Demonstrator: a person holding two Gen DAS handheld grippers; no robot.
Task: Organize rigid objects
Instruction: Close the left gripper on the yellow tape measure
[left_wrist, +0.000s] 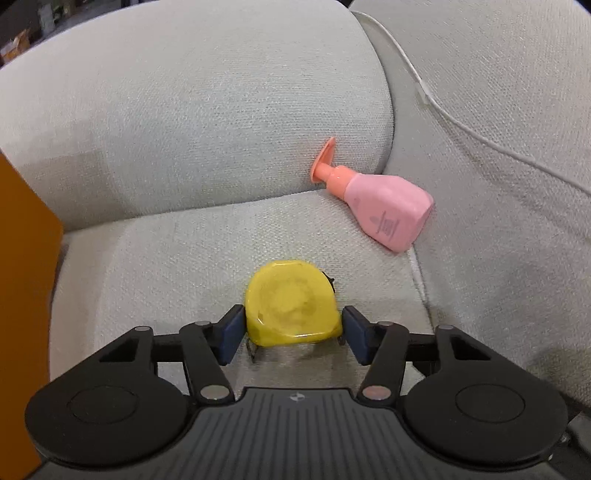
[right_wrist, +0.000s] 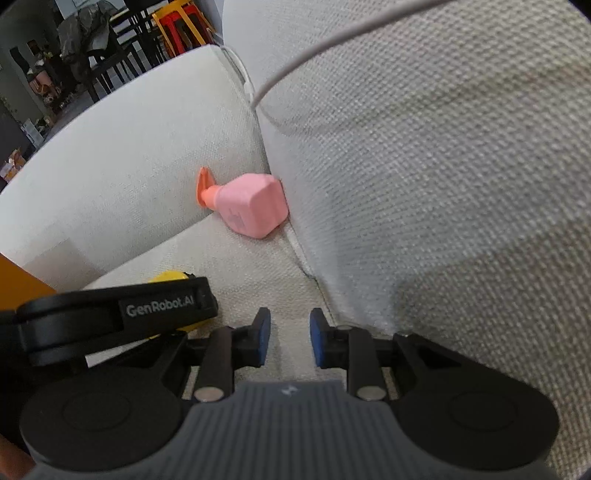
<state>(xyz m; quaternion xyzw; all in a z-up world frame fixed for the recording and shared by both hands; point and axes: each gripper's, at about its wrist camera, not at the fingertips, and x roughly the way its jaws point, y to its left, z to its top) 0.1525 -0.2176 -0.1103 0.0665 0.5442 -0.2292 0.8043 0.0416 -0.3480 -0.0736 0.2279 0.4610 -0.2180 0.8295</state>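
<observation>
A yellow tape measure (left_wrist: 291, 304) lies on the grey sofa seat (left_wrist: 166, 266). My left gripper (left_wrist: 292, 332) has its blue pads on both sides of the tape measure, touching it. A pink pump bottle (left_wrist: 384, 206) with an orange pump lies on its side in the sofa's back corner, apart from both grippers. In the right wrist view the bottle (right_wrist: 255, 206) is ahead, and my right gripper (right_wrist: 289, 341) is open and empty above the seat. The left gripper's body (right_wrist: 118, 314) covers most of the tape measure (right_wrist: 168, 277) there.
An orange box (left_wrist: 22, 295) stands at the left edge of the seat. A white cable (left_wrist: 424, 92) runs over the right back cushion. Sofa back cushions (left_wrist: 184, 110) rise behind the objects. Dark furniture (right_wrist: 92, 44) stands beyond the sofa.
</observation>
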